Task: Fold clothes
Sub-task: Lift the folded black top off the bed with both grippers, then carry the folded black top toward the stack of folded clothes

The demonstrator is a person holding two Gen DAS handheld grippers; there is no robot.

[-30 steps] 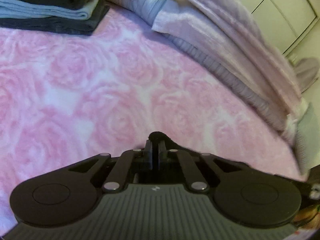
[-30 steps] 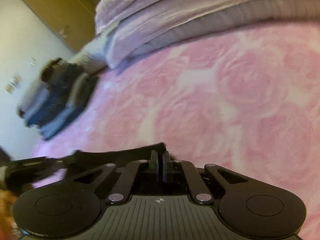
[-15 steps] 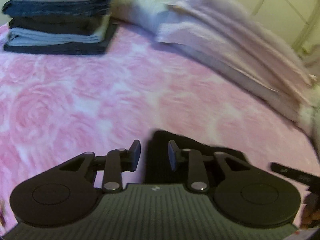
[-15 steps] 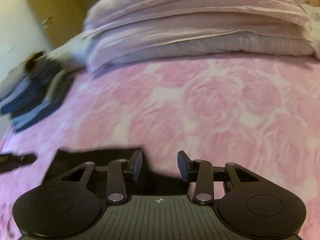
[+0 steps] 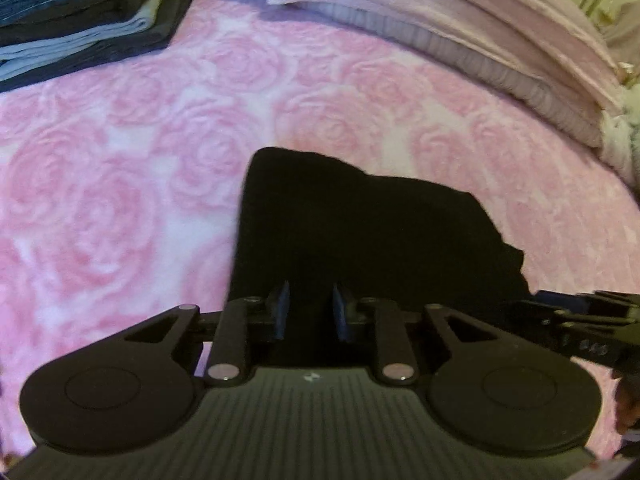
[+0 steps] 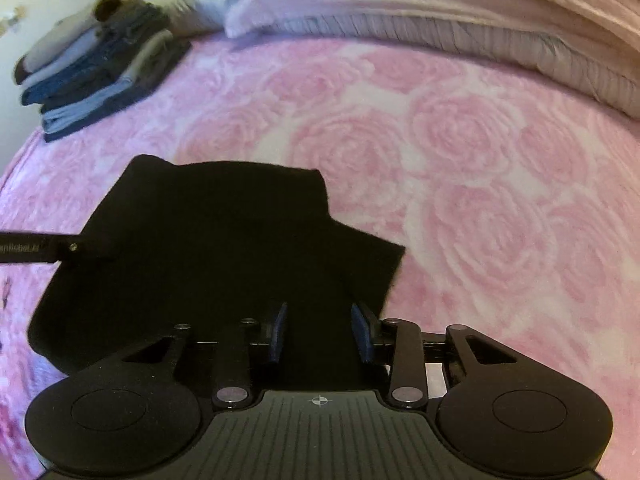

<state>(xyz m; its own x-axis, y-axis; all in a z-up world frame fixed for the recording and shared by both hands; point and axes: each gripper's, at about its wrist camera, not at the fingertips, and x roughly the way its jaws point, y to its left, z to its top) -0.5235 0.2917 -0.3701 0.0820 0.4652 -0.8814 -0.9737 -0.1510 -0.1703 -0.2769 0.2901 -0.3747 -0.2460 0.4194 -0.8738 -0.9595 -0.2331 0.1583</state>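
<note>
Pink rose bedspread (image 5: 120,128), folded stack (image 6: 92,76) at far corner. Black garment (image 6: 208,240) now lies flat before me. My left gripper (image 5: 309,312) and right gripper (image 6: 320,330) have just parted, empty; fold released, next fold pending

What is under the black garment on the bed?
The black garment lies on the pink rose-patterned blanket, which shows all around it. Whatever else lies beneath is covered by the cloth.
</note>
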